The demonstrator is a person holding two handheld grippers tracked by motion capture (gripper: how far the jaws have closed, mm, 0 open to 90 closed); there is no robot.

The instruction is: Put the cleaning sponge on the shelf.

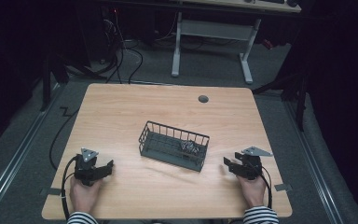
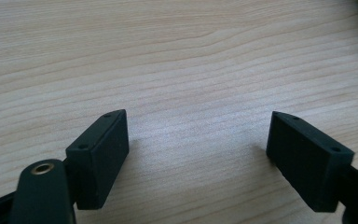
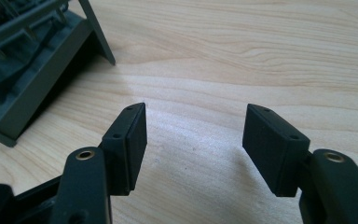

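A: Left black two-jaw gripper [image 1: 103, 170] resting low at the near left of the pale wooden table [image 1: 121, 112], jaws spread wide, nothing between them but bare wood grain in the left gripper view [image 2: 196, 140].

B: Same for the right black two-jaw gripper [image 1: 229, 164]: parked at the near right, jaws parted and empty, pointed inward [image 3: 193, 135]. Neither touching anything.

A: And the thing to be worked on?

B: Dark grey wire basket [image 1: 173, 145], rectangular, set at a slant mid-table between the two grippers, well apart from the left one, nearer the right. Corner of it visible at upper left in the right gripper view [image 3: 23, 79].

A: Anything inside?

B: Small crumpled dark object with pale flecks [image 1: 189, 147], lying at the basket's right end. Too small and blurred to name with confidence.

A: Step in hand, then?

B: Looks like the very start or a rest pose; no reach under way, nothing grasped.

A: Next move?

B: Probably right gripper lifted over the near rim, brought down onto the crumpled object from above, jaws kept wide until clear of the wires. Possibly left gripper steadying the basket's far end. Risk: snagging a jaw on the rim, or nudging the light basket aside.
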